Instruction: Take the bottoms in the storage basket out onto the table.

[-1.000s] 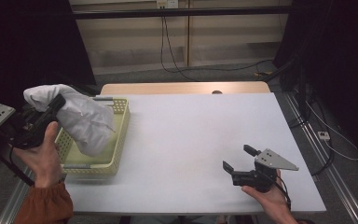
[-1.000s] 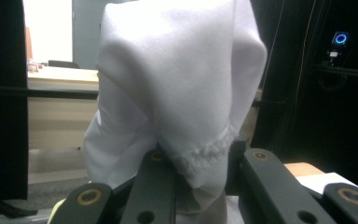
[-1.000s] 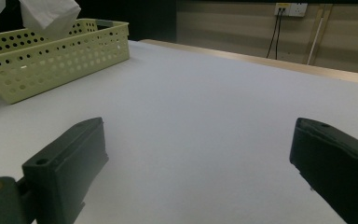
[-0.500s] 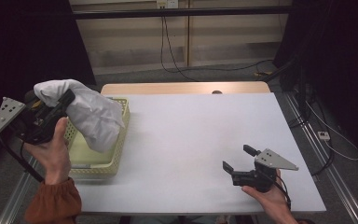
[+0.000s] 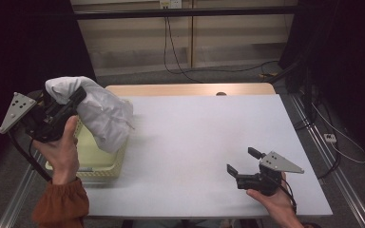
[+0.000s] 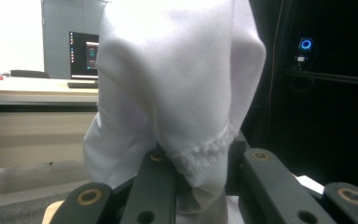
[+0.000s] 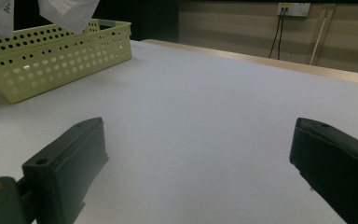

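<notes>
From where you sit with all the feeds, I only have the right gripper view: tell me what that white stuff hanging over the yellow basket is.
Observer: A white cloth, held up by the left gripper above the basket.
Operator: Confirm the grip.
Observer: In the left gripper view the jaws are shut on a bunched hem of the cloth.
Operator: Say where my gripper sits.
Observer: The right gripper is open, low over the table near its front right corner.
</notes>
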